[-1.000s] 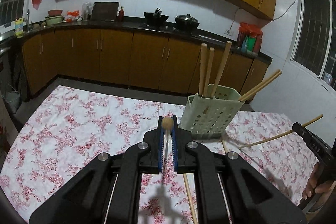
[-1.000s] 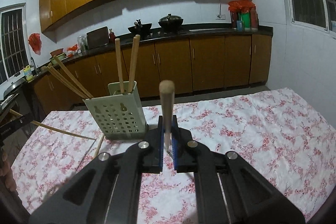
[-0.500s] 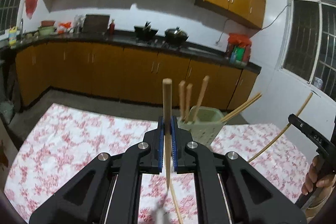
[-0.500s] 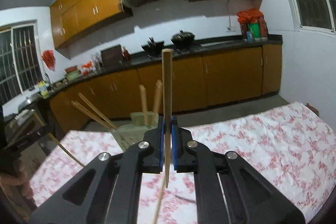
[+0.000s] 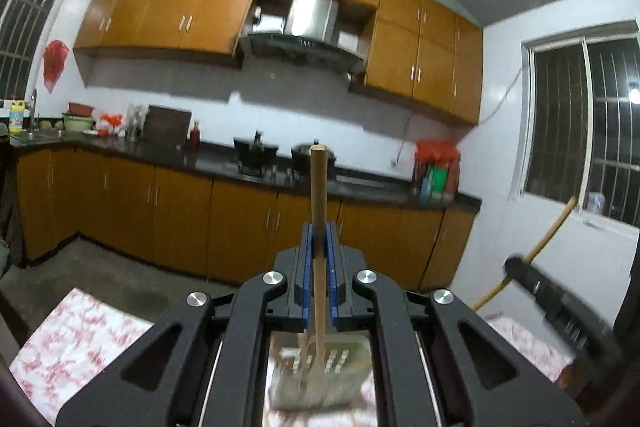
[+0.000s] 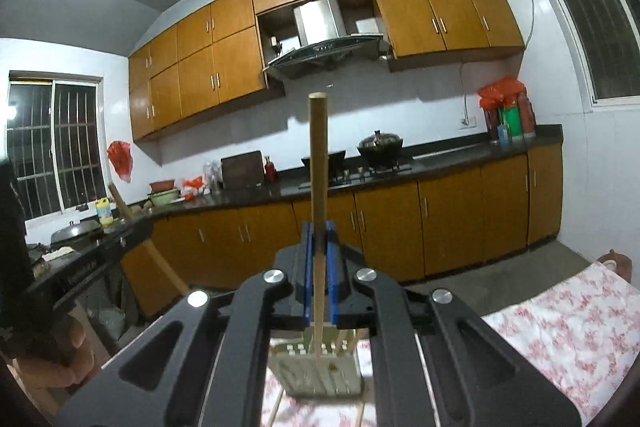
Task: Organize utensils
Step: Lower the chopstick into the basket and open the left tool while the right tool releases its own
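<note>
Both grippers have come up since a sec ago: table's dropped to the bottom of each view, cabinets and range hood point(image 5: 304, 31) fill most of it now, and the green utensil holder point(image 5: 320, 375) has slid from in front of the fingers to right below them.

Left gripper point(image 5: 319, 267), blue pads closed tight on a wooden chopstick point(image 5: 319, 187). Stick stands near upright, top end poking well above the fingers, lower end running down between the arms twd the holder's open top. Blurry there, can't tell if the tip is inside yet.

Right gripper point(image 6: 319, 267), same story: jaws pinched on its own chopstick point(image 6: 318, 163), upright, lower tip over the holder point(image 6: 320, 371), right at the rim w/ other sticks leaning in it. In or just above, can't say.

From the left cam, the right gripper's black body shows at far right, its stick slanting up past the window point(image 5: 588, 135). From the right cam, the left unit sits at far left w/ a hand wrapped round it.

Holder sits on the floral tablecloth point(image 6: 560, 331), loose chopsticks lying on the cloth beside its base. Counter point(image 6: 400, 171) behind has a wok and pot on the stove.
</note>
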Available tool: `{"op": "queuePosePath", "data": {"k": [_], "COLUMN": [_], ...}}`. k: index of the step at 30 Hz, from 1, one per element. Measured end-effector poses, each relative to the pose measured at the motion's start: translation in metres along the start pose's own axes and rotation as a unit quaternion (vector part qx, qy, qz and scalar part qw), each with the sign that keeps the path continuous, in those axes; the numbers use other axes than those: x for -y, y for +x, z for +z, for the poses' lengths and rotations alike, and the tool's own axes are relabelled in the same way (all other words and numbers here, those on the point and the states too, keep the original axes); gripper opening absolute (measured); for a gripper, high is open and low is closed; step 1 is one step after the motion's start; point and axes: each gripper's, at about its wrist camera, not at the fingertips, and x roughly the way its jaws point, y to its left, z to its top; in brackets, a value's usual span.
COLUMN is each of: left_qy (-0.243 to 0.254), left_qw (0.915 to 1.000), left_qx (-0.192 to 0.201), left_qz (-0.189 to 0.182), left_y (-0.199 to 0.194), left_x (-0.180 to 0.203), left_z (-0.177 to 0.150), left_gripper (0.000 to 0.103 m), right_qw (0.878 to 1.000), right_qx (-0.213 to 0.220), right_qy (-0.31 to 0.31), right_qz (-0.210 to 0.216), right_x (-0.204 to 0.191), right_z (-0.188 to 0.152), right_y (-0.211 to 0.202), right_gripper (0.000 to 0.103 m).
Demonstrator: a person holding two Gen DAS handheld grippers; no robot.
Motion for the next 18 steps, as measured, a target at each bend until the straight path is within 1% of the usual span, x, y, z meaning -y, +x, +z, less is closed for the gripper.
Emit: {"op": "queuePosePath", "data": {"k": [3, 5, 9, 14, 15, 18], "left_qy": [0.005, 0.012, 0.016, 0.008, 0.003, -0.004], "left_qw": [0.9997, 0.9995, 0.9996, 0.9991, 0.9987, 0.9987], "left_qx": [0.022, 0.023, 0.005, -0.038, -0.048, -0.049], "left_qz": [0.012, 0.019, 0.023, 0.016, 0.015, 0.014], "left_y": [0.013, 0.024, 0.042, 0.057, 0.059, 0.057], "left_x": [0.004, 0.006, 0.005, -0.003, -0.004, -0.01], "left_z": [0.003, -0.001, -0.021, -0.046, -0.049, -0.049], "left_gripper": [0.007, 0.007, 0.007, 0.007, 0.007, 0.009], "right_qw": [1.0, 1.0, 1.0, 0.998, 0.998, 0.998], "right_qx": [0.006, 0.006, -0.017, -0.058, -0.061, -0.062], "right_qy": [-0.004, -0.009, -0.011, -0.011, -0.01, -0.01], "right_qz": [-0.005, -0.011, -0.02, -0.02, -0.019, -0.019], "right_x": [-0.001, -0.001, 0.004, 0.007, 0.006, 0.007], "right_z": [0.0, -0.003, -0.016, -0.031, -0.034, -0.035], "right_y": [0.015, 0.026, 0.052, 0.075, 0.076, 0.072], "right_gripper": [0.008, 0.008, 0.008, 0.009, 0.009, 0.014]}}
